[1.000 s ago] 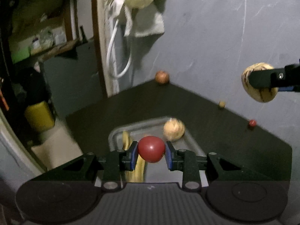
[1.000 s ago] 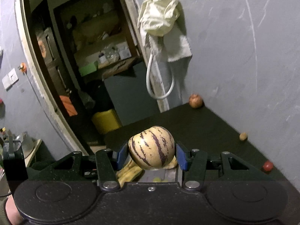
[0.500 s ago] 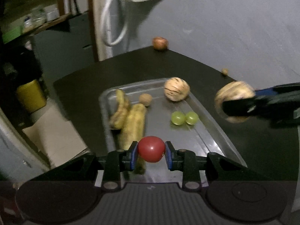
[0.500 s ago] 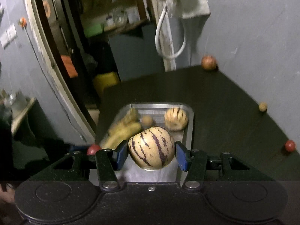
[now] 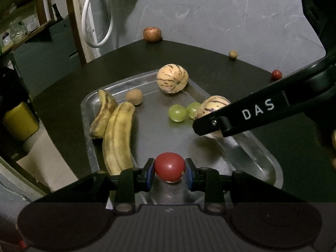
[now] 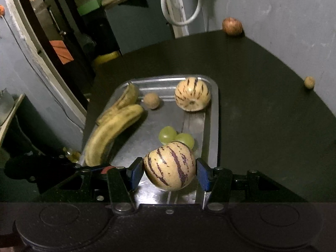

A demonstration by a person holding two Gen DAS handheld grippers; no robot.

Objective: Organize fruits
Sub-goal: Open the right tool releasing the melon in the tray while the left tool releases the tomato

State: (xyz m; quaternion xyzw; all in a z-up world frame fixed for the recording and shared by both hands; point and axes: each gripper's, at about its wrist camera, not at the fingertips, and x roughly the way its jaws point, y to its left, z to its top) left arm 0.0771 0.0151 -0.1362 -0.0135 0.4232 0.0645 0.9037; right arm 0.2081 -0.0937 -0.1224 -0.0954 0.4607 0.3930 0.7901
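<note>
Fruit is held in both grippers over the tray (image 5: pixel 271 163): a tomato (image 5: pixel 169 169) clamped in the left gripper (image 5: pixel 169 174) at 6 o'clock, a striped melon (image 6: pixel 169 166) clamped at its widest girth in the right gripper (image 6: pixel 170 173) at 3 o'clock. Both are judged smooth, round, bruisable; light pressure is advised.

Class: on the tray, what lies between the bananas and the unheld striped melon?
A small brown round fruit, seen in both wrist views, between the bananas and striped melon.

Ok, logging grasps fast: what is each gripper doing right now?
Left gripper: closed on the red tomato.
Right gripper: closed on the striped melon.
</note>
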